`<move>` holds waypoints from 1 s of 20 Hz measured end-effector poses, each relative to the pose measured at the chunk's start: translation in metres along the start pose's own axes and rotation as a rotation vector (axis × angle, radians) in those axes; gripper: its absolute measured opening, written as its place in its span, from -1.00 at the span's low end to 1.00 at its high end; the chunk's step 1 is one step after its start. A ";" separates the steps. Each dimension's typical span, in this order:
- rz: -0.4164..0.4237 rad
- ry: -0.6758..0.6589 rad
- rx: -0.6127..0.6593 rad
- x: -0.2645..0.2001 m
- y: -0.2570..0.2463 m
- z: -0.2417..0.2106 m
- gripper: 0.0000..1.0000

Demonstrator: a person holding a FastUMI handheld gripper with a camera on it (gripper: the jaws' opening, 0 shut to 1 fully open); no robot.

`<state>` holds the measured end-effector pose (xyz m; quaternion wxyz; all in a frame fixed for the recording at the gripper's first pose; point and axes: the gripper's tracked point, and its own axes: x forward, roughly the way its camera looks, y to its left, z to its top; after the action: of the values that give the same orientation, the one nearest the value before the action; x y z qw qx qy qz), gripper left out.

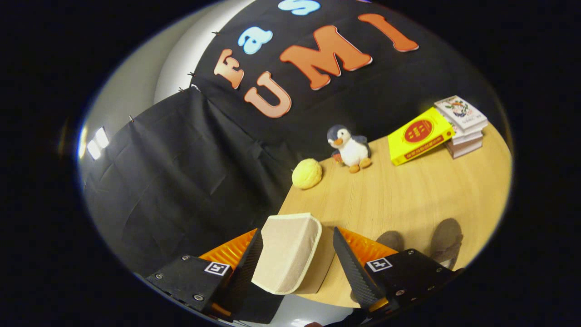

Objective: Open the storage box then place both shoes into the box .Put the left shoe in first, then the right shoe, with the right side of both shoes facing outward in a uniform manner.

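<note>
The hand-held gripper (297, 259) hangs with fingers apart around a beige fabric flap (288, 252), apparently the storage box's lid, at the table (408, 200) edge; two brown shoes (435, 240) lie beyond to the right. Closing squarely should secure the lift.

Gripper (297, 247) fingers spread apart
</note>
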<state>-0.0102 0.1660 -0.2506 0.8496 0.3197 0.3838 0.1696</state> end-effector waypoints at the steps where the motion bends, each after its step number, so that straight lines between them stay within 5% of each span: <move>1: 0.012 0.041 0.025 0.007 0.001 -0.013 0.87; 12: 0.055 0.309 0.088 0.077 -0.004 -0.109 0.87; 20: 0.084 0.342 0.168 0.115 -0.009 -0.136 0.85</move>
<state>-0.0391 0.2767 -0.3871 0.7345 0.3716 0.5217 0.2242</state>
